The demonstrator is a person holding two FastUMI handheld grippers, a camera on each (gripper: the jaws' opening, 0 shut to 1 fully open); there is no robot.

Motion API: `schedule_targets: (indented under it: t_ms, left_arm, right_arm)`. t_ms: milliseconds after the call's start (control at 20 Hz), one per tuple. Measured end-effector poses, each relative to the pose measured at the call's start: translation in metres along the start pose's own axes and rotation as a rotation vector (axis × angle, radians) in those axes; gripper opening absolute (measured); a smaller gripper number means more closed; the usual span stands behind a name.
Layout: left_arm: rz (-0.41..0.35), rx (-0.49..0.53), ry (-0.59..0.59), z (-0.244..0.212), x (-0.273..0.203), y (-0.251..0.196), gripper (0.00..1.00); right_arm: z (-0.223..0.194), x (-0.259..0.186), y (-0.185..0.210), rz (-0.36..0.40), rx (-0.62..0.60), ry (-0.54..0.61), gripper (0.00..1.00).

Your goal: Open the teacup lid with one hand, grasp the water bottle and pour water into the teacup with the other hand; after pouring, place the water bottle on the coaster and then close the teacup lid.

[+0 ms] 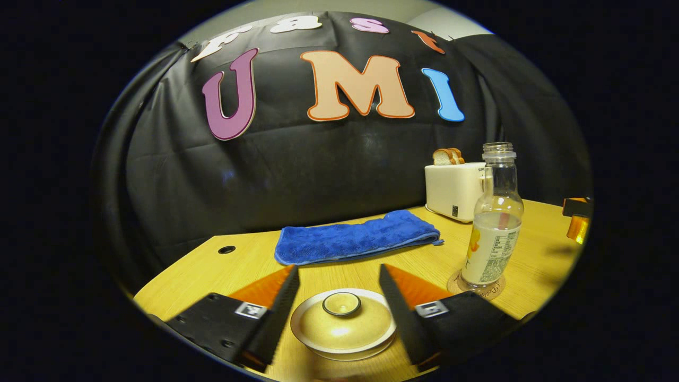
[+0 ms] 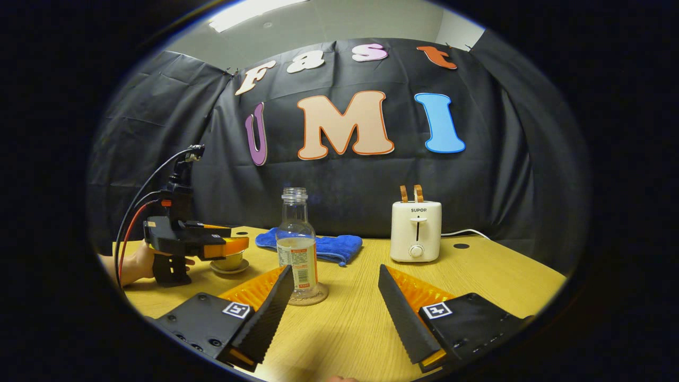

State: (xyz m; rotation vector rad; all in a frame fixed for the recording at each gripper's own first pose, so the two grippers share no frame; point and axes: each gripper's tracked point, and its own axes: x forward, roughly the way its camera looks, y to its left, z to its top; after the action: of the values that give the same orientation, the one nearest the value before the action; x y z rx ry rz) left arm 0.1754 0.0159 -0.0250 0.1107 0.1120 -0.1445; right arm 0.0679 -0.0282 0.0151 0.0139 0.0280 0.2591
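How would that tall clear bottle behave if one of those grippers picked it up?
The water bottle looks tall and narrow, so a sideways push could tip it. It has no cap and seems part full, so tilting would probably spill. Its smooth clear wall may be slippery.

One water bottle [image 2: 297, 245], one lidded teacup [image 1: 342, 323], one coaster [image 1: 476, 286], one towel [image 1: 355, 242], one toaster [image 2: 416, 231], seemingly two toast slices [image 2: 411, 192].

Cream, faintly speckled teacup lid [image 1: 342, 323] with a dark-ringed knob. Clear water bottle [image 1: 492, 223], uncapped, wrapped in a white and yellow label with fine print. Pale translucent coaster [image 1: 476, 287] under it. Deep blue towel [image 1: 356, 241] farther back. Off-white toaster [image 2: 416, 231] at far right, 2 golden-brown bread slices [image 2: 411, 193] on top. Light yellow wood-grain table [image 2: 509, 278].
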Motion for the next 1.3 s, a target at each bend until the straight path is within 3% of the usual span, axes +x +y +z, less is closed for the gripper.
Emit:
schedule_targets:
  t_ms: [50, 100, 450, 550, 650, 750, 850, 1000, 1300]
  left_arm:
    - [-0.006, -0.012, -0.020, 0.006, -0.004, -0.001, 1.00]
    - [-0.008, -0.027, -0.040, 0.009, -0.005, 0.000, 0.96]
    - [0.028, -0.116, -0.124, 0.018, -0.021, 0.015, 0.96]
    - [0.032, -0.116, -0.111, 0.014, -0.027, 0.014, 0.92]
    - [0.057, -0.114, -0.117, 0.015, -0.037, 0.020, 0.96]
    - [0.105, -0.116, -0.116, 0.012, -0.053, 0.027, 0.99]
    - [0.157, -0.118, -0.112, 0.009, -0.070, 0.032, 0.96]
    - [0.164, -0.121, -0.116, 0.008, -0.095, 0.023, 0.98]
    - [0.171, -0.119, -0.120, 0.006, -0.139, 0.004, 0.98]
  right_arm:
    - [0.001, 0.001, 0.000, -0.001, 0.000, 0.000, 1.00]
    - [0.000, 0.000, 0.000, -0.001, 0.000, 0.000, 1.00]
    - [0.001, 0.000, -0.004, -0.018, -0.001, -0.001, 1.00]
    - [0.001, 0.000, -0.004, -0.020, -0.001, -0.001, 1.00]
    - [0.001, 0.000, -0.005, -0.028, -0.002, -0.001, 1.00]
    - [0.001, 0.000, -0.007, -0.037, -0.002, -0.001, 0.97]
    - [0.001, 0.000, -0.010, -0.055, -0.002, -0.002, 1.00]
    - [0.001, -0.004, -0.013, -0.090, -0.003, -0.004, 1.00]
    - [0.001, -0.020, 0.006, -0.091, -0.003, -0.005, 1.00]
